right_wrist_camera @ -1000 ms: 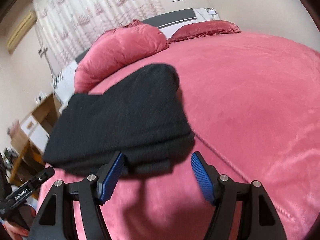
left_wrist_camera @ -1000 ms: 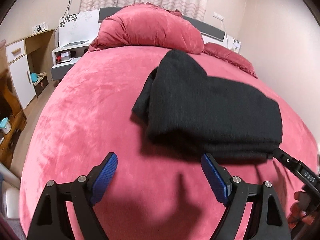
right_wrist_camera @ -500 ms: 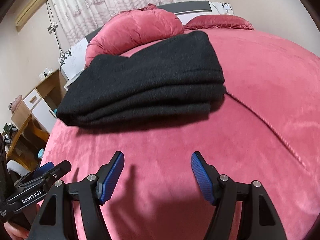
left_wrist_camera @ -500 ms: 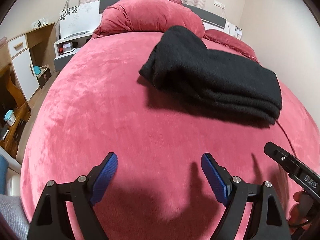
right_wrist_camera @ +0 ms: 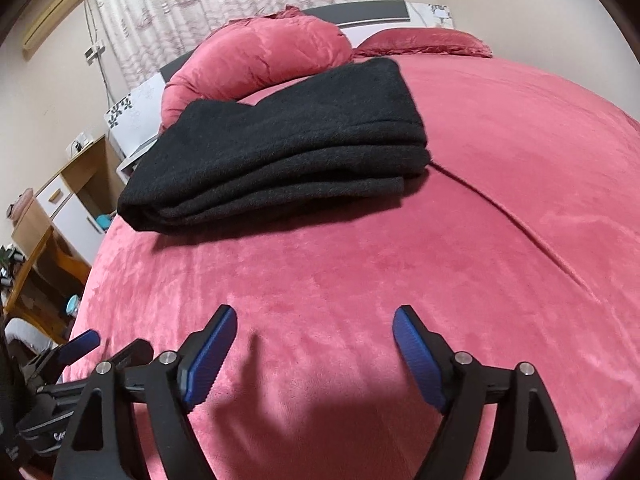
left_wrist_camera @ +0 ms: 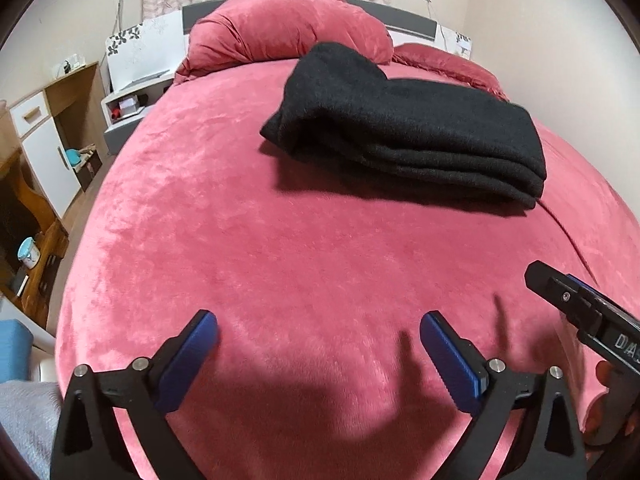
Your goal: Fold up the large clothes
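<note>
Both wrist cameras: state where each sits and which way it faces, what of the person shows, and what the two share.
Left wrist: sits behind the left tongs, jaws opening and empty, looking down the red bed toward the pillows; the right tongs' tip and fingers show at right.
Right wrist: sits behind the right tongs, jaws opening and empty, facing the same way; the left tongs show at lower left.
Shared: the folded black garment, red pillow, curtains, wooden cabinet.

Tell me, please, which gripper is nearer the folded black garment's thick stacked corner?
Right, slightly. The right gripper faces the black garment's stacked corner; the left gripper sits off toward its rounded end. Both are opening, empty.
</note>
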{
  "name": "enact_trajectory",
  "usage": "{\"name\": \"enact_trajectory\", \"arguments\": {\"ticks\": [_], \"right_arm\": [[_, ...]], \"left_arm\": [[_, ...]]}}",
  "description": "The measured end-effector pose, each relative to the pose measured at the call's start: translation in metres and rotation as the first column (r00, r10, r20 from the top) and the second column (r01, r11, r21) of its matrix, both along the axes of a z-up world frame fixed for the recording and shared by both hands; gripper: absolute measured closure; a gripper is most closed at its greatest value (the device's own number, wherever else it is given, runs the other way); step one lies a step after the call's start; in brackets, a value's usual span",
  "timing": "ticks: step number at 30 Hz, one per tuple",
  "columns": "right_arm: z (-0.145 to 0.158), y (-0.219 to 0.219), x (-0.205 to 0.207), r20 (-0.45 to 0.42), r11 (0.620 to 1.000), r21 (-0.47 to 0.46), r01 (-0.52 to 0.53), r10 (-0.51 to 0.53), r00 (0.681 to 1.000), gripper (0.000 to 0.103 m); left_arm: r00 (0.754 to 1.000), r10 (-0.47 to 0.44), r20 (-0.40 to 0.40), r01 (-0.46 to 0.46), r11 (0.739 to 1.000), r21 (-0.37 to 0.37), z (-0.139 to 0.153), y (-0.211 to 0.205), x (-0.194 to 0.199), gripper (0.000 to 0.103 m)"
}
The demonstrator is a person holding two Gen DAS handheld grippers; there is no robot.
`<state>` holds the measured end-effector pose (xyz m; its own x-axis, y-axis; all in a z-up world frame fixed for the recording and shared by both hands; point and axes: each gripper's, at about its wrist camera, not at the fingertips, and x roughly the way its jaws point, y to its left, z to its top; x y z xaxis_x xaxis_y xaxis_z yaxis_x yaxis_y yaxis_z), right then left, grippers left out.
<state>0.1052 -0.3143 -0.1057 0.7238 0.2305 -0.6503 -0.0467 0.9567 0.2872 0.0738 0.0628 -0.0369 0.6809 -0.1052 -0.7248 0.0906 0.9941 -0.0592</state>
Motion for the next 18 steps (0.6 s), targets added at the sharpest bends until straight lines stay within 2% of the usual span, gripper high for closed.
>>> {"name": "enact_trajectory", "arguments": {"ticks": [4, 8, 15, 18], "right_arm": [[0.010, 0.003, -0.006, 0.024, 0.998, -0.034, 0.044, -0.043, 0.999, 0.014], [0.022, 0.004, -0.016, 0.063, 0.995, -0.052, 0.081, -0.078, 0.995, 0.012], [0.030, 0.011, -0.028, 0.082, 0.996, -0.063, 0.060, -0.055, 0.995, 0.012], [0.030, 0.016, -0.031, 0.084, 0.996, -0.083, 0.045, -0.038, 0.996, 0.012]], "left_arm": [[0.998, 0.038, 0.047, -0.039, 0.999, 0.010, 0.012, 0.003, -0.009, 0.001], [0.994, 0.068, 0.083, -0.067, 0.998, -0.011, 0.024, 0.009, -0.018, 0.000], [0.990, 0.085, 0.115, -0.079, 0.996, -0.050, 0.035, 0.019, -0.028, 0.000], [0.987, 0.096, 0.131, -0.092, 0.995, -0.035, 0.036, 0.020, -0.030, 0.000]]}}
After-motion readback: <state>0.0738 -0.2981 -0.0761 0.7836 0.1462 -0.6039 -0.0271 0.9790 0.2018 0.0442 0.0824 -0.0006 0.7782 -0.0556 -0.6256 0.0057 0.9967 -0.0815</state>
